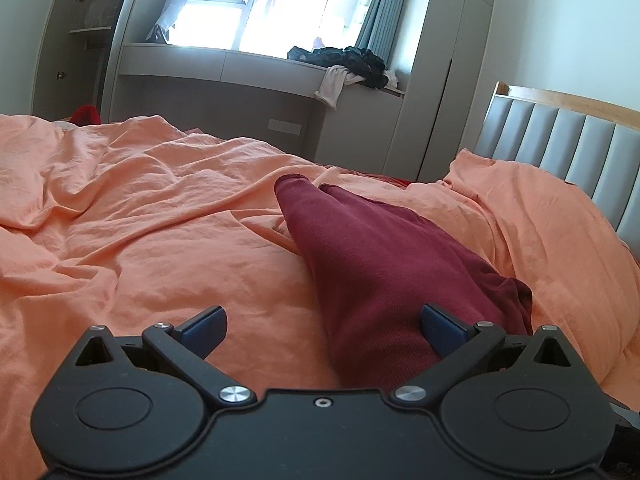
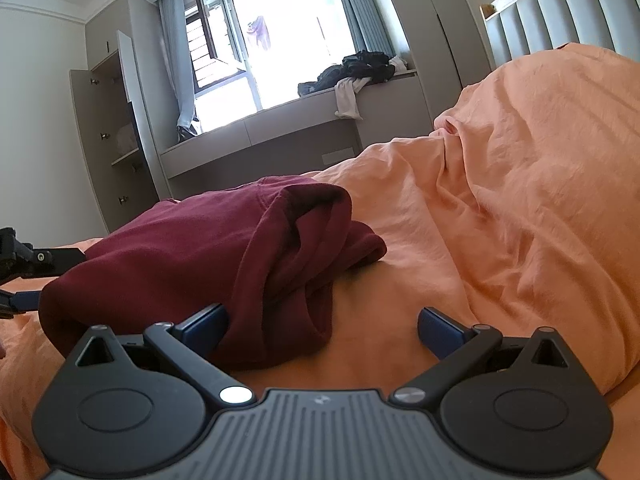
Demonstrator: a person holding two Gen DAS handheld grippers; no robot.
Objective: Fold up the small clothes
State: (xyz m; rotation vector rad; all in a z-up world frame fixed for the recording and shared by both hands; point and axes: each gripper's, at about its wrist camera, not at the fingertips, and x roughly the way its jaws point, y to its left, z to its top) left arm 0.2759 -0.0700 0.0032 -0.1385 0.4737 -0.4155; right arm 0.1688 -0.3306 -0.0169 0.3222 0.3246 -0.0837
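A dark red garment [image 1: 380, 264] lies on the orange bed sheet [image 1: 140, 216], stretched away from me with its far end near the bed's middle. My left gripper [image 1: 324, 328] is open, its jaws wide apart, low over the near end of the garment; the right pad [image 1: 440, 330] rests against the cloth. In the right wrist view the same garment [image 2: 208, 256] lies bunched with a folded-over edge at its right. My right gripper [image 2: 322, 330] is open and empty, straddling that near right edge. The left gripper [image 2: 24, 276] shows at the far left there.
An orange pillow [image 2: 540, 184] rises on the right beside the grey padded headboard [image 1: 560, 152]. A window bench [image 1: 260, 72] with a heap of dark and white clothes [image 1: 352, 64] stands beyond the bed. An open wardrobe [image 2: 112, 140] stands at the left.
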